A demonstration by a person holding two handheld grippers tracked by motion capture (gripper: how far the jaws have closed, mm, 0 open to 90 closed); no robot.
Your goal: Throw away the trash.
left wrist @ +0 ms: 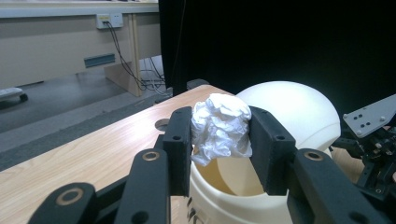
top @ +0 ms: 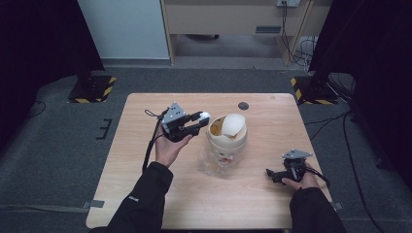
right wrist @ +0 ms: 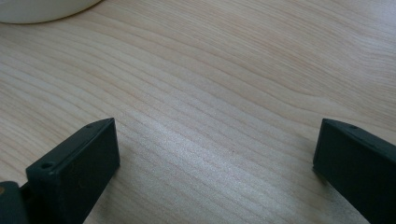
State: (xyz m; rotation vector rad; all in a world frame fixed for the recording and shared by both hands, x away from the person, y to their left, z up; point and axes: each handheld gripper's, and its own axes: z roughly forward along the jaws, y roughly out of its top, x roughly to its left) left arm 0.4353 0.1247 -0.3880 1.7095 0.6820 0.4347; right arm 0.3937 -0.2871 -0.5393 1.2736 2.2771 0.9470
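Observation:
A crumpled white paper ball (left wrist: 221, 127) is pinched between the jaws of my left gripper (left wrist: 224, 140). In the high view that left gripper (top: 198, 122) hovers just left of a cream bin with a domed swing lid (top: 232, 127), the paper ball (top: 204, 116) close to the bin's opening. Seen along the left jaws, the bin's open mouth (left wrist: 224, 182) lies right under the ball and the dome (left wrist: 299, 112) rises behind. My right gripper (top: 273, 175) rests low on the table (top: 136, 145) at the right, jaws wide apart over bare wood (right wrist: 215, 154).
A clear plastic bag (top: 214, 164) lies against the bin's front. A round dark grommet (top: 243, 105) sits near the table's far edge. Black stands with hazard-striped bases (top: 92, 90) flank the table on the grey floor.

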